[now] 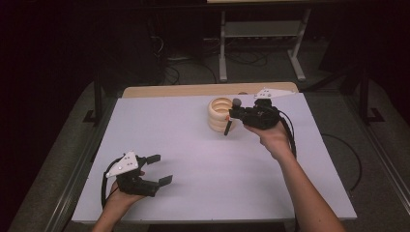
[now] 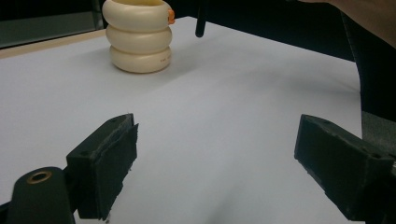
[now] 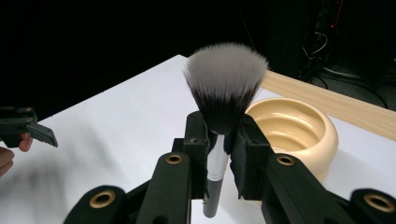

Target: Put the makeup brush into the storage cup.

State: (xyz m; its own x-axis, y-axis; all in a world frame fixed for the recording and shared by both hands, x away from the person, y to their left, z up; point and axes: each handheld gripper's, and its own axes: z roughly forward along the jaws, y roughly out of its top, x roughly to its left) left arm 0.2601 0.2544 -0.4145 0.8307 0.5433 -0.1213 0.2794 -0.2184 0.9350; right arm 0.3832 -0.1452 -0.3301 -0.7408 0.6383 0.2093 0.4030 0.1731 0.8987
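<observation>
The right gripper (image 3: 219, 154) has its jaws clamped on a brush (image 3: 223, 100) at the silver ferrule, just below the bristles. The brush has a dense, rounded head of soft fibres, dark at the base and pale grey at the tips, and a slim black cylindrical handle. Its long axis stands near upright, head up and handle down, just beside a holder (image 1: 220, 114) at the far side of the table (image 1: 193, 145). The holder is cream, smooth and matte, shaped as three stacked rings with a hollow ribbed interior; small print on its lowest ring is unreadable. The left gripper (image 1: 162, 169) rests near the table's front left corner, jaws wide apart and empty.
</observation>
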